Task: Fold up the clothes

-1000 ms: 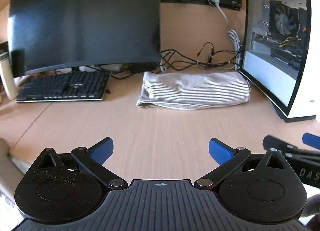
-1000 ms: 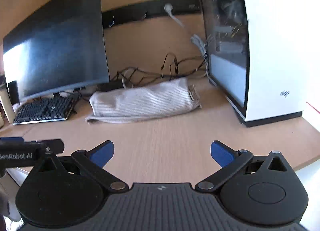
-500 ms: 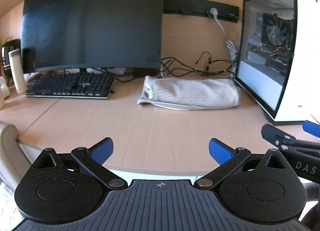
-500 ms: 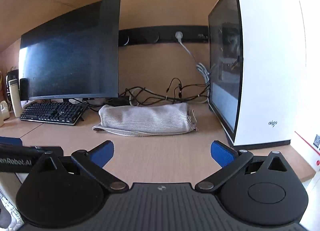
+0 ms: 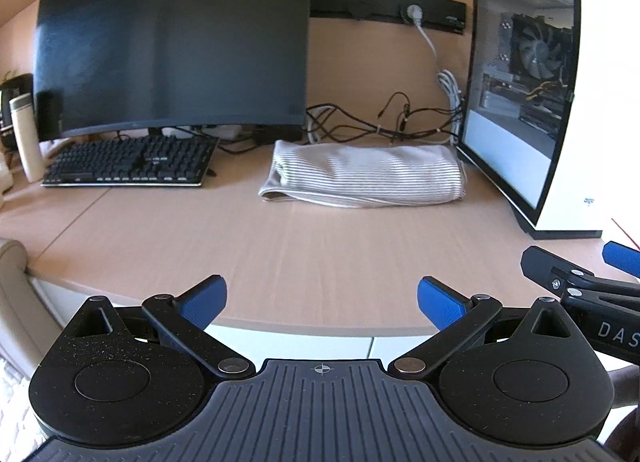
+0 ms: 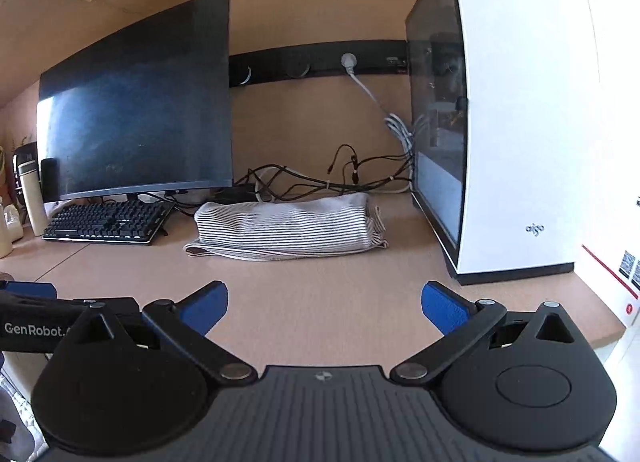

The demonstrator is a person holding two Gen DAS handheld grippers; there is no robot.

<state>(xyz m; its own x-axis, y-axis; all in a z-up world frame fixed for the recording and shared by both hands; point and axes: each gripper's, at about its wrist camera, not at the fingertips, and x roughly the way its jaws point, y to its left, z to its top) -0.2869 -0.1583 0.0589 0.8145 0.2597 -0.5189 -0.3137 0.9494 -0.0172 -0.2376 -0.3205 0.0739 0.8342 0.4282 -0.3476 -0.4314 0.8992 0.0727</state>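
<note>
Closest to the cameras, the left gripper (image 5: 322,302) has its blue-padded fingers spread wide apart with nothing between them, hanging right at the front edge of the light wood-grain desk (image 5: 320,254). Same deal with the right gripper (image 6: 324,304), jaws wide apart and empty, sitting just beside the left one, which pokes into the right wrist view from the left edge. Past a bare stretch of desk sits the folded grey-and-white striped garment (image 5: 364,175), lying flat as a long neat bundle toward the back of the desk, well apart from both grippers. It's between the black mechanical keyboard (image 5: 130,161) on the left and the white glass-sided PC tower (image 5: 560,101) on the right, and its right end looks just beside the tower's base, though I can't tell if it's touching. Further left there's a tall cream insulated bottle (image 5: 26,137) standing upright near the keyboard's end. Behind the garment is a tangle of black and white cables (image 5: 384,125), and behind the keyboard the big dark curved monitor (image 5: 172,41), screen off. Up on the back wall is a black power strip rail (image 5: 384,9) with a white plug in it.
</note>
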